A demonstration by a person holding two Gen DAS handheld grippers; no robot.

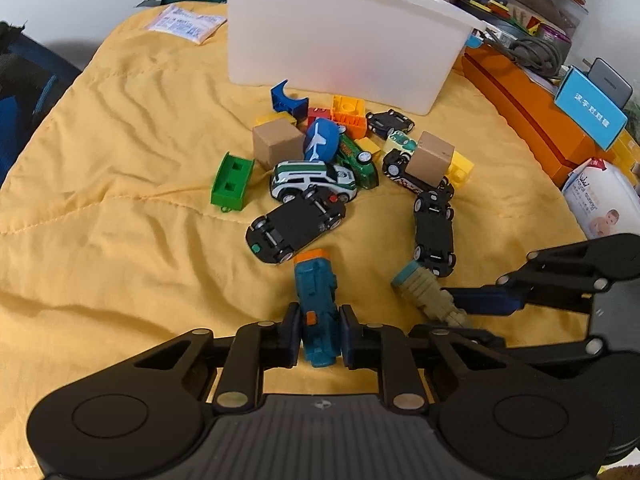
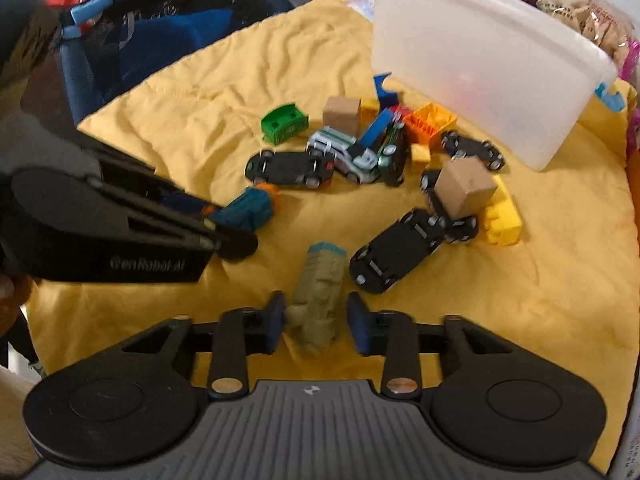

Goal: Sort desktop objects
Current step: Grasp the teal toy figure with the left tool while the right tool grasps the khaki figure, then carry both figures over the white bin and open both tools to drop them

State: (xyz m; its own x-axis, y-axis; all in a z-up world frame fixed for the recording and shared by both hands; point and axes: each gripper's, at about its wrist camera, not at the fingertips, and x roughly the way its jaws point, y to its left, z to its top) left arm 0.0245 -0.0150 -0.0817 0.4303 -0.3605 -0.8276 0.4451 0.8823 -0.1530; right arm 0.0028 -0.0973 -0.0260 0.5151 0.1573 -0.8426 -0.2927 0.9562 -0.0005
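- The left gripper [image 1: 320, 330] is seen clamped on a teal toy figure with an orange end [image 1: 316, 304], both pads pressed against its sides; the toy lies on the yellow quilted cloth [image 1: 120, 200] that covers the tabletop.
- The right gripper [image 2: 316, 318] is placed around a beige toy figure with a teal end [image 2: 320, 288]. The left pad appears to touch it, while a narrow gap is seen at the right pad, so a firm grip cannot be confirmed.
- Just beyond the two figures, two overturned black toy cars [image 1: 296, 228] [image 1: 434, 232] are seen, undersides up.
- Farther back, a pile is formed by a green-and-white toy car [image 1: 314, 180], a blue oval piece with a white aeroplane [image 1: 320, 140], two cardboard-coloured cubes [image 1: 278, 142] [image 1: 432, 156], yellow and orange building bricks [image 1: 350, 114] and further small cars.
- A green brick [image 1: 232, 180] lies apart, to the left of the pile.
- A white plastic bin [image 1: 340, 40] stands behind the pile, near the far edge of the cloth.
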